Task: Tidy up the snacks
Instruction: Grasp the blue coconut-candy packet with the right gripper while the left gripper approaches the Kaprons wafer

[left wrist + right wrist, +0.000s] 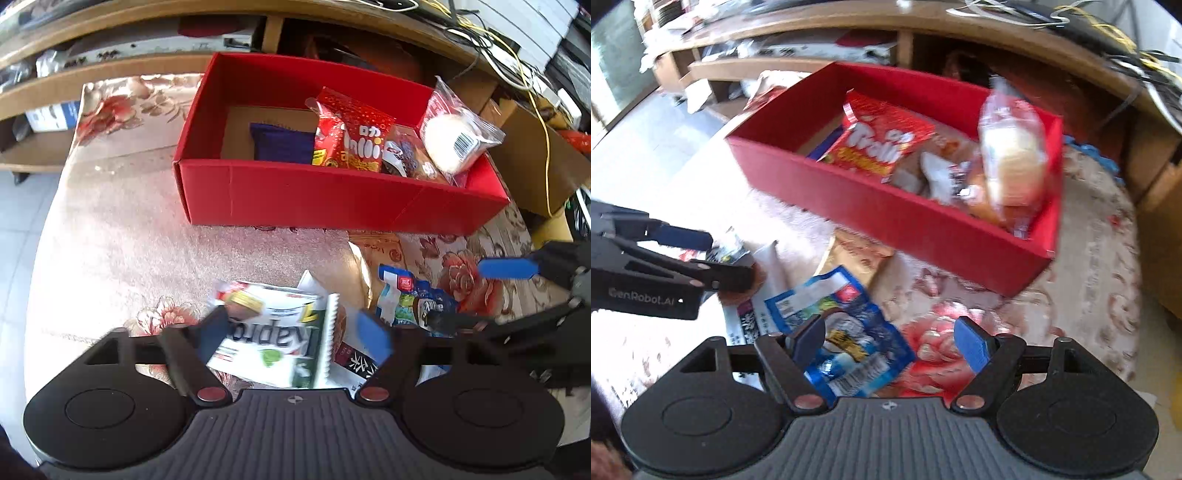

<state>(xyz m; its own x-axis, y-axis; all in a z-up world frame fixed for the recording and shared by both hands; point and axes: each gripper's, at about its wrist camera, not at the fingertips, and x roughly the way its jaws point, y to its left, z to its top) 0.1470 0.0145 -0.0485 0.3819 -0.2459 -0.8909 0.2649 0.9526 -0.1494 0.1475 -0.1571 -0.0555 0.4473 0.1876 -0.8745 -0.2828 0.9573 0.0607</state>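
A red box stands on the floral cloth and holds a red snack bag, a purple pack, a clear-wrapped bun and small wrapped sweets. My left gripper is open, its fingers either side of a white and green snack bag lying on the cloth. My right gripper is open above a blue snack bag, not touching it. A gold packet lies beside the box.
A wooden shelf unit with clutter runs behind the table. Cardboard boxes and cables stand at the right. The table's left edge drops to a tiled floor. A black and white packet lies under the white bag.
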